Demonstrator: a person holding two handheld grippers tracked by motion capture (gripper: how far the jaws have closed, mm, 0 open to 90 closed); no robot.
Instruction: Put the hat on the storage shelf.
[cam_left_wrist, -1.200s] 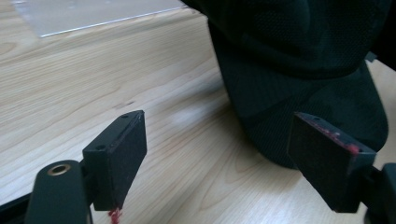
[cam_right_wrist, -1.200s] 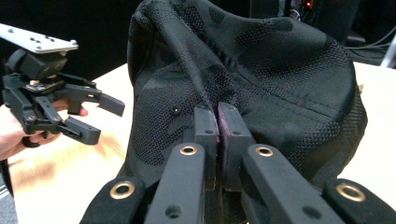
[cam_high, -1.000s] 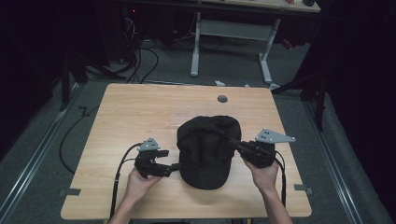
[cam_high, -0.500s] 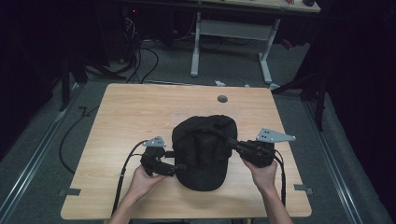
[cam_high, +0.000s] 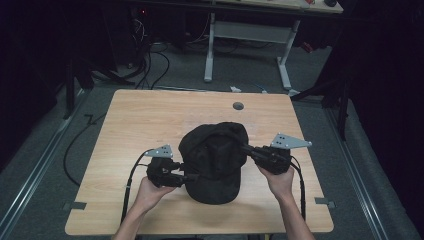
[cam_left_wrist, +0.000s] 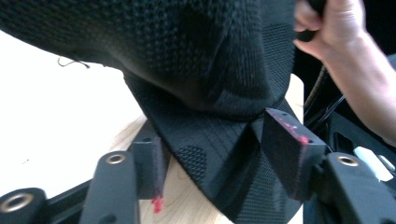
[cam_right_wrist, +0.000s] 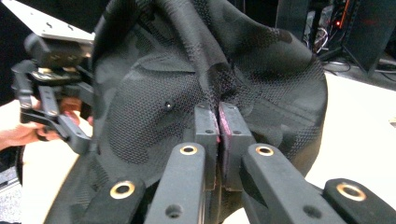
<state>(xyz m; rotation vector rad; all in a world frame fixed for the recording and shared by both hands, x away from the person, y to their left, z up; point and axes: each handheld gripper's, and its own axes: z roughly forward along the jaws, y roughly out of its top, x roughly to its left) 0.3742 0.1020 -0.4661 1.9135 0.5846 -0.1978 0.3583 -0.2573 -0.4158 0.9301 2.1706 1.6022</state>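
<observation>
A black cap (cam_high: 216, 160) is seen on the near half of the wooden bench (cam_high: 130, 120), held between the two tools. The left hand-held gripper (cam_high: 192, 176) is placed at the cap's left side, near its brim. In the left gripper view its jaws are spread wide apart, with the cap's stiff textured brim (cam_left_wrist: 210, 163) lying between them; the pads are not pressed against the fabric, so nothing is gripped there. The crown of the cap (cam_left_wrist: 187, 51) is lifted above the brim in that view, and the other hand (cam_left_wrist: 334, 28) is seen at the upper right.

The right hand-held gripper (cam_high: 246, 149) is set against the cap's right side. In the right gripper view its jaws are drawn together, with a fold of the black mesh fabric (cam_right_wrist: 217, 100) pinched between the pads, and the crown is pulled up into a ridge above them. A small dark hole (cam_high: 238, 106) is seen in the bench beyond the cap.
</observation>
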